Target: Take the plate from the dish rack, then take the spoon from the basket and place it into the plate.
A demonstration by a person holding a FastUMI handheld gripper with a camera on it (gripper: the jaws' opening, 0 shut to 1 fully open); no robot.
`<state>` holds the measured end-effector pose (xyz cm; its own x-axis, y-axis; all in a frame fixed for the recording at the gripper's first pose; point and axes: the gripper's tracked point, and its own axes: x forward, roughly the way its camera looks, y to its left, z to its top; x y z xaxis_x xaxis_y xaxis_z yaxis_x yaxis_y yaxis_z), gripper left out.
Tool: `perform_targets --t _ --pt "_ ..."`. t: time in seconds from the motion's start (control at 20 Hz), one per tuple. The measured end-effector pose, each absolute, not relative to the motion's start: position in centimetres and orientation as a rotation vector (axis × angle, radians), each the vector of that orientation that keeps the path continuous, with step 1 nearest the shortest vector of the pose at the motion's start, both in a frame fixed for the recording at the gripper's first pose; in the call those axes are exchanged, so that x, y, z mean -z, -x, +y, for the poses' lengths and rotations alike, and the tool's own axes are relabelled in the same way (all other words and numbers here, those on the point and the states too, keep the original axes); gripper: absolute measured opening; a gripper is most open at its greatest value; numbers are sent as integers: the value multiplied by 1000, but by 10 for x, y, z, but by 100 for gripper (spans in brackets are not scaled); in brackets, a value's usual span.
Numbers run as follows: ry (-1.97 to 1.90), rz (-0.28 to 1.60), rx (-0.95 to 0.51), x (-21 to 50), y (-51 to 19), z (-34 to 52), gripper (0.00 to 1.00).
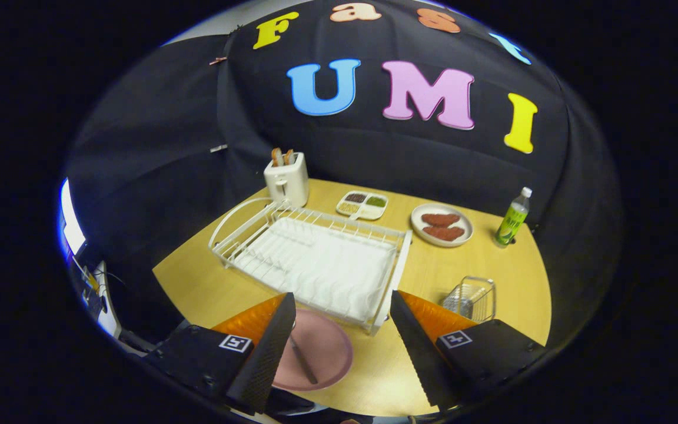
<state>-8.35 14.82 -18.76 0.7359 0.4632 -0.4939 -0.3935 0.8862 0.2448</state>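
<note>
Apparently finished: spoon [303,360] lying in plate [324,356] on bench [433,271]. Tool [339,347] open, empty. Risk: clipping plate rim or dish rack [315,259] while withdrawing.

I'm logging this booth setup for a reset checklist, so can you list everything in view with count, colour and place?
Round pink plate: one, pink, on the table between the fingers, nearer than the rack.
Metal spoon: one, grey, lying in the pink plate.
White wire dish rack: one, white, mid-table, beyond the fingers.
Small wire basket: one, silver, right of the rack.
White toaster: one, white, behind the rack, toast in its slots.
Divided tray: one, white, right of the toaster.
White plate with brown patties: one, right of the tray.
Green bottle: one, white cap, far right.
Wooden table: one, light wood.
Gripper: one, fingers apart, holding nothing.
</note>
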Motion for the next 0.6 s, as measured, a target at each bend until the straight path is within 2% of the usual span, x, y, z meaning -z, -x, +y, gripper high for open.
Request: perform_targets --t 0.3,0.6 --pt "-101 391 -295 112 41 85 98" --pt "-98 309 -120 67 26 22 98"
